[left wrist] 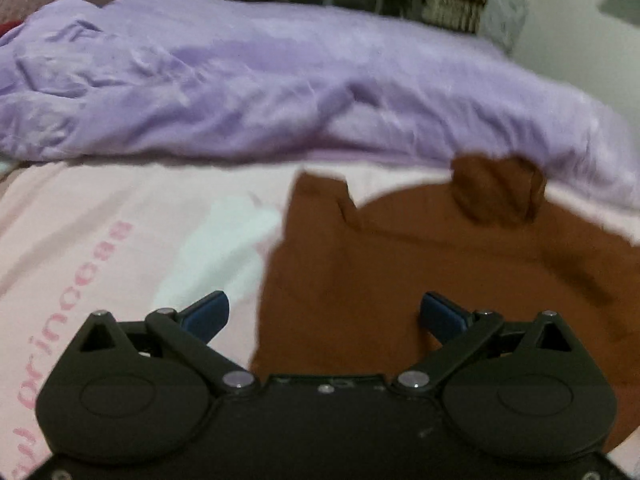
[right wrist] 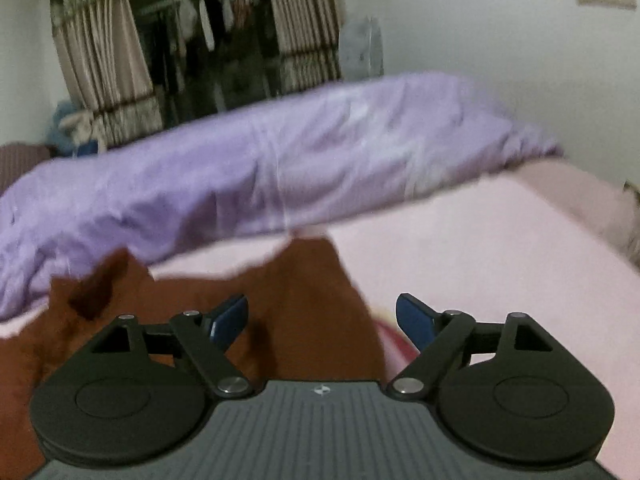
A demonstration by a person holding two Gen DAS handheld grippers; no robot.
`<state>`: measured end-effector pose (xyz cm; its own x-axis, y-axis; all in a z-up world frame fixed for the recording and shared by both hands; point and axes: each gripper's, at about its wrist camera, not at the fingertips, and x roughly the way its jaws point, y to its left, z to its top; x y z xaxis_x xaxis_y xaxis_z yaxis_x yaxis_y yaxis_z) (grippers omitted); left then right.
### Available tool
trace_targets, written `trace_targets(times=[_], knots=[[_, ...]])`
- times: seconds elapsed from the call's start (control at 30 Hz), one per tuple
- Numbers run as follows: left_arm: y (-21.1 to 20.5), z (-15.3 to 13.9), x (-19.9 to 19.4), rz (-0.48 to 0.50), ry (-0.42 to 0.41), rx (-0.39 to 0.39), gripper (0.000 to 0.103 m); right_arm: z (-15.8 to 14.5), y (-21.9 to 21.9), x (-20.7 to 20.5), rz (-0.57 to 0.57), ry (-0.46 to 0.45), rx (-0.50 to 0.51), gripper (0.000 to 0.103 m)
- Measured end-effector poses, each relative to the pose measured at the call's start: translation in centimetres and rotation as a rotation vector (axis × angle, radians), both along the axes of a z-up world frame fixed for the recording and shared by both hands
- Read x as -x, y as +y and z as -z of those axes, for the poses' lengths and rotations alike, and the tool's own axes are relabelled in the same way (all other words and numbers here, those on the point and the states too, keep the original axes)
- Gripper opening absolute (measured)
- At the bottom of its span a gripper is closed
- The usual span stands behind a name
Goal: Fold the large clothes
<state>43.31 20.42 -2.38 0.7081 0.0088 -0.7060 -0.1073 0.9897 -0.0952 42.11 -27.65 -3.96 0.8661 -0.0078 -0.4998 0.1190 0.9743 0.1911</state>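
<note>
Left gripper [left wrist: 324, 314]: jaws spread wide, nothing pinched. The brown garment [left wrist: 400, 264] lies on the pink sheet [left wrist: 120, 240] of the bed, under and ahead of the jaws; its left edge runs between the two blue pads [left wrist: 208, 312], so the left pad sits over sheet and the right pad over cloth. A bunched fold of the garment rises ahead and right of the jaws, against the purple duvet [left wrist: 240, 80]. Contact between pads and cloth: cannot tell, frame blurred.

Right gripper [right wrist: 322, 320]: jaws spread wide, nothing pinched. Garment [right wrist: 304, 300] lies under the left pad and between the jaws; right pad is over sheet [right wrist: 480, 264]. Duvet [right wrist: 280, 160] lies across the bed beyond the jaws.
</note>
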Motion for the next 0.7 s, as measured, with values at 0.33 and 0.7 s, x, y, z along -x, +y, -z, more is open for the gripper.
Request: trace_targets(times=[0.33,0.7], knots=[[0.1,-3.9,2.7,-0.062,-0.283,0.068,0.015,-1.7,0.7,0.0,-0.038,-0.088,-0.056,0.006],[2.2,4.8,-0.4,-0.162,-0.122,0.101,0.027,4.9,2.9,-5.1,0.019,0.054,0.024,0.01]])
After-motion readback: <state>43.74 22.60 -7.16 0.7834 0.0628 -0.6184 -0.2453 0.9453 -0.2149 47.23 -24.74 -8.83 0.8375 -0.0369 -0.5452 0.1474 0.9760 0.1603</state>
